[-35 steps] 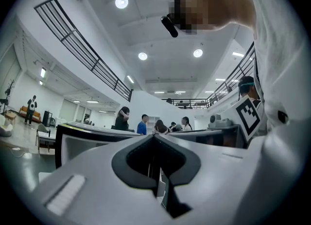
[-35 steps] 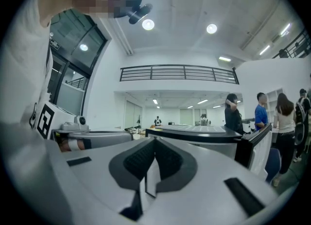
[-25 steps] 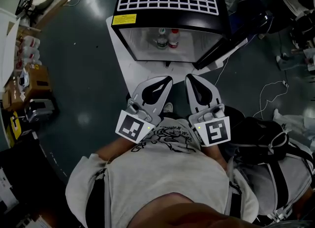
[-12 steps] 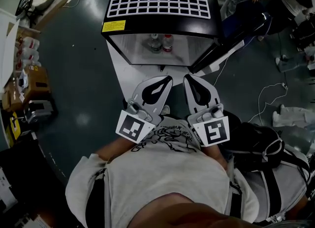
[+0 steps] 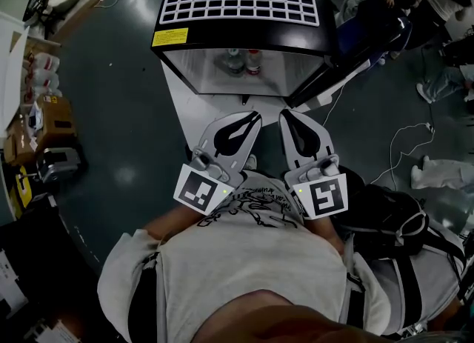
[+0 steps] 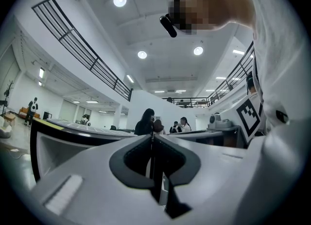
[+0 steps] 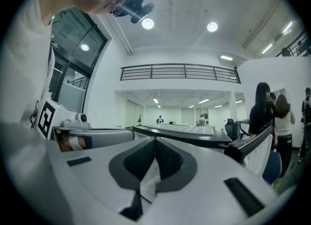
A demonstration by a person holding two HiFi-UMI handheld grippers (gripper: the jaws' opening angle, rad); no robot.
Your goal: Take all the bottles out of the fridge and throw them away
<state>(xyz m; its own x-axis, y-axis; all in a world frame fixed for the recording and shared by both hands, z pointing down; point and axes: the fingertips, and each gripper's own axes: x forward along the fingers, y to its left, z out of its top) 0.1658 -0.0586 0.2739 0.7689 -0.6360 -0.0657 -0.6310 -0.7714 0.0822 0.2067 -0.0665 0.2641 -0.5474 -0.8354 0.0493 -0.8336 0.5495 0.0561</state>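
A small black fridge (image 5: 241,34) stands on the floor ahead of me, its door (image 5: 348,52) swung open to the right. Inside it, in the head view, stand two bottles: one with a green label (image 5: 234,61) and one with a red label (image 5: 253,60). My left gripper (image 5: 254,116) and right gripper (image 5: 285,115) are held side by side at chest height, tips toward the fridge and short of it. Both are shut with nothing between the jaws. The gripper views look level over the fridge top (image 6: 82,128) (image 7: 194,131) into a large hall.
A white mat (image 5: 189,104) lies under the fridge. Boxes and clutter (image 5: 44,123) line the left wall. A dark bag (image 5: 392,212) lies at my right, with cables (image 5: 400,141) on the floor. Several people (image 7: 269,114) stand beyond the fridge.
The fridge has shifted slightly up and left in the head view. Both grippers keep their pose, still shut and empty.
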